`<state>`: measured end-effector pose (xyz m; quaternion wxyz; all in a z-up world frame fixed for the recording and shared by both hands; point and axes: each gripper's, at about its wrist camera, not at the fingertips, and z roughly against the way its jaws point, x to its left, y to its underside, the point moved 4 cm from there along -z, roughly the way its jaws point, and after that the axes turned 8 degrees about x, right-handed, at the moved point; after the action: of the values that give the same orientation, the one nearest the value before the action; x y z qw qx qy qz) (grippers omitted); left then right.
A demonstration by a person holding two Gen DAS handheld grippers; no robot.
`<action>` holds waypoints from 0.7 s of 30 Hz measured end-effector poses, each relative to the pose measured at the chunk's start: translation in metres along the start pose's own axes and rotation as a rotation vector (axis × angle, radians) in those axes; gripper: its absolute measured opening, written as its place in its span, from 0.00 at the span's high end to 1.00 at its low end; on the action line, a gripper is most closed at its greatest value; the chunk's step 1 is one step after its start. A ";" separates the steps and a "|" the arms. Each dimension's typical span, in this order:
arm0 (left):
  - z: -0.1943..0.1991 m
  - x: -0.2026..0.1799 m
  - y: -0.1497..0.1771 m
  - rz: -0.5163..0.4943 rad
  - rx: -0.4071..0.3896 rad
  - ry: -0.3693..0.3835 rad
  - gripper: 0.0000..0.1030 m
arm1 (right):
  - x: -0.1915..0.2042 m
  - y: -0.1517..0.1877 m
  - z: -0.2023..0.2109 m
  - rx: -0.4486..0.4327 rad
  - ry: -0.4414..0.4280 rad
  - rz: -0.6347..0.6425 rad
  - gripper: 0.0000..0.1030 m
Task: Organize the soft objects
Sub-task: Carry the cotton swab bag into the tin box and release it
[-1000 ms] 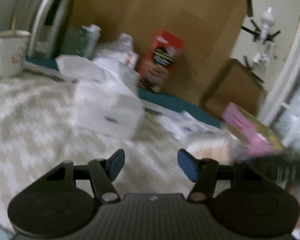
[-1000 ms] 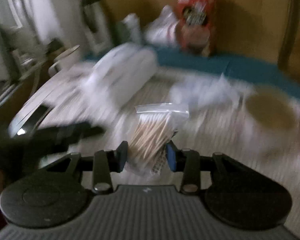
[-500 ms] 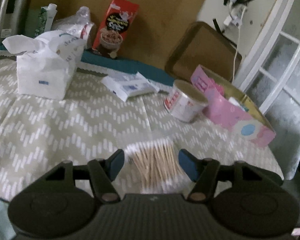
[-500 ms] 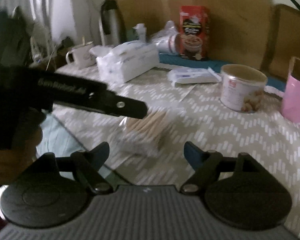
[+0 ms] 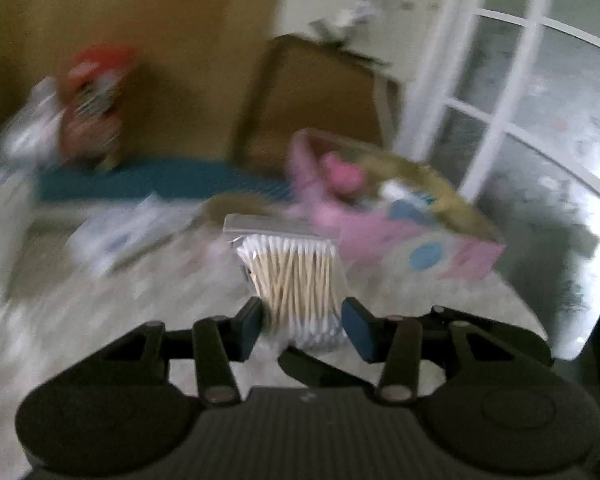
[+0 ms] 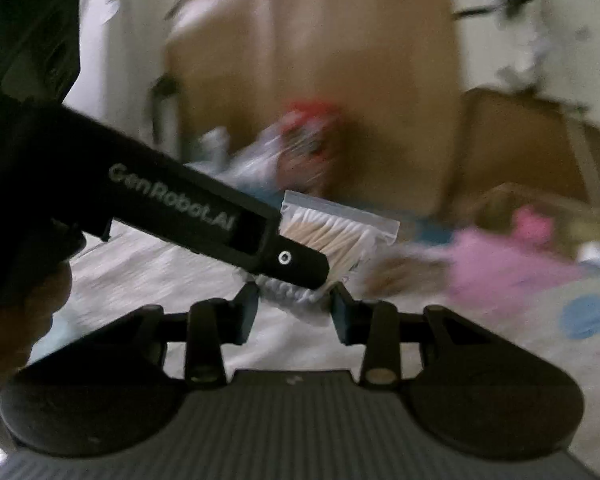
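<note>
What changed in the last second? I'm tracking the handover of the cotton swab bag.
The bag of cotton swabs passed from the right gripper to the left gripper, whose fingers closed on it. The right fingers opened, then narrowed beside it; their grip is unclear. The pink box stayed put.

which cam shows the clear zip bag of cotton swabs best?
Left wrist. The clear zip bag of wooden-stick cotton swabs stands unobstructed between the left tongs, seal strip and swab tips readable. In the right wrist view the black left gripper body covers its lower left, above the right tongs.
</note>
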<state>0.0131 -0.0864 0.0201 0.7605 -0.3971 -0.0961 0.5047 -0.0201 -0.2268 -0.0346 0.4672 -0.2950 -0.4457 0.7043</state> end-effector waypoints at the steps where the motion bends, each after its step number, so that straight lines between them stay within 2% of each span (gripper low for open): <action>1: -0.008 -0.012 -0.011 -0.030 -0.009 0.013 0.57 | -0.016 -0.004 0.005 -0.023 0.040 -0.013 0.59; 4: -0.040 -0.049 -0.047 -0.122 -0.036 0.056 0.56 | -0.064 -0.014 0.010 -0.053 0.124 -0.076 0.59; 7: -0.076 -0.073 -0.077 -0.153 -0.046 0.073 0.55 | -0.112 -0.023 0.000 -0.056 0.163 -0.145 0.59; 8: -0.088 -0.078 -0.086 -0.161 -0.050 0.068 0.48 | -0.124 -0.025 -0.006 -0.055 0.177 -0.166 0.59; 10: -0.114 -0.084 -0.101 -0.166 -0.056 0.036 0.37 | -0.140 -0.031 -0.021 -0.051 0.223 -0.194 0.57; 13: -0.144 -0.086 -0.113 -0.178 -0.054 -0.059 0.38 | -0.161 -0.032 -0.043 -0.018 0.327 -0.196 0.49; 15: -0.149 -0.084 -0.113 -0.160 -0.044 -0.082 0.37 | -0.174 -0.026 -0.040 -0.008 0.333 -0.241 0.49; 17: -0.141 -0.083 -0.109 -0.156 -0.051 -0.056 0.36 | -0.177 -0.017 -0.026 -0.034 0.313 -0.297 0.49; 21: -0.123 -0.086 -0.095 -0.185 -0.066 -0.095 0.36 | -0.169 -0.006 -0.001 -0.078 0.329 -0.351 0.49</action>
<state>0.1052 -0.2378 0.0263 0.7849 -0.3872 -0.1849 0.4471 0.0491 -0.3814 -0.0300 0.6371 -0.3416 -0.4346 0.5371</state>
